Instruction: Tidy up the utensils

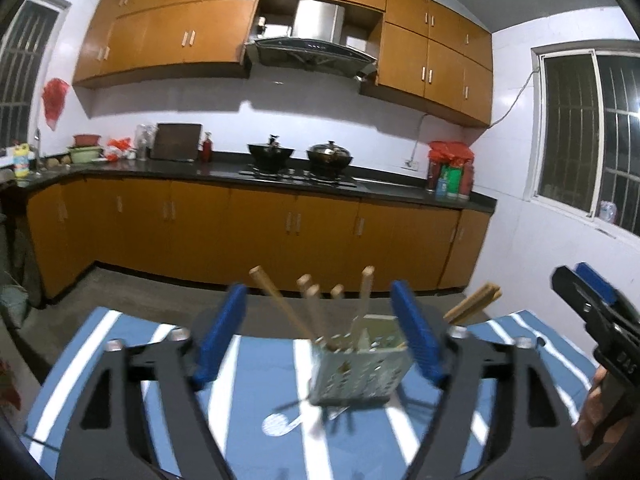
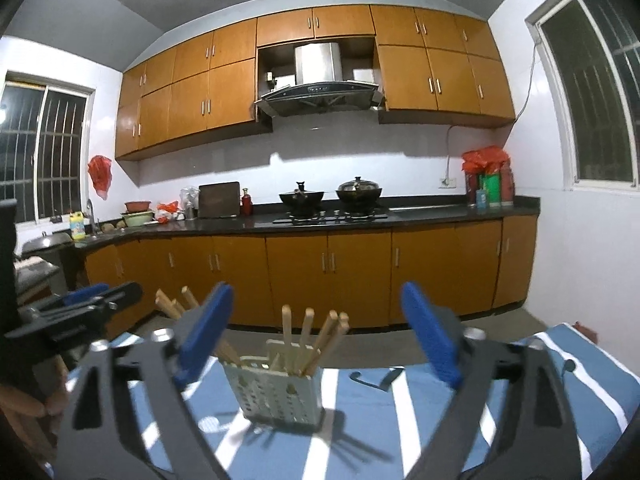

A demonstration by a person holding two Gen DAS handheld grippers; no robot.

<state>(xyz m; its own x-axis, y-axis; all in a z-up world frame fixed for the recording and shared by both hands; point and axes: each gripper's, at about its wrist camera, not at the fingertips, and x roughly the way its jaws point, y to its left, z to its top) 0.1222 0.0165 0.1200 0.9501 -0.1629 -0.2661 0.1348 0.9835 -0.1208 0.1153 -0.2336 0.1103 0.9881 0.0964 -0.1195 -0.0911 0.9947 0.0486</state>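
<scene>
Holder [image 1: 358, 364] sits mid-table on blue/white striped cloth [image 1: 256, 432], upright, w/ wooden chopsticks [image 1: 280, 308] fanned out of its top. Pale perforated plastic box, square-ish; seen again from right wrist cam [image 2: 276, 390]. Sticks [image 2: 308, 336] lean at diff angles, some far over the rim.

My left tongs [image 1: 320, 332] stand wide, nothing between the blue pads; holder is ahead of them, not touched. My right tongs [image 2: 316, 336] also wide and empty, holder ahead and between the finger lines but apart from both pads. Each tong shows at the edge of the other's view, so both hands are close in, flanking the holder.

Handling, my judgement: holder looks light, thin-walled, prob. flexes a bit if squeezed hard. Top-heavy w/ sticks leaning, so a nudge high up could tip it. Best hold is across the two flat side walls, low-to-mid, pads square on. Holes give some bite; plastic otherwise slick.

Chopsticks: stiff, light, thin, roll easily. Take them near mid-shaft or upper third, several bunched at once so they don't twist out. Single stick in wide pads = likely to pivot.

Something pale lies on the cloth just in front of the holder [image 1: 280, 426], maybe a spoon, but it's too blurred to say.
</scene>
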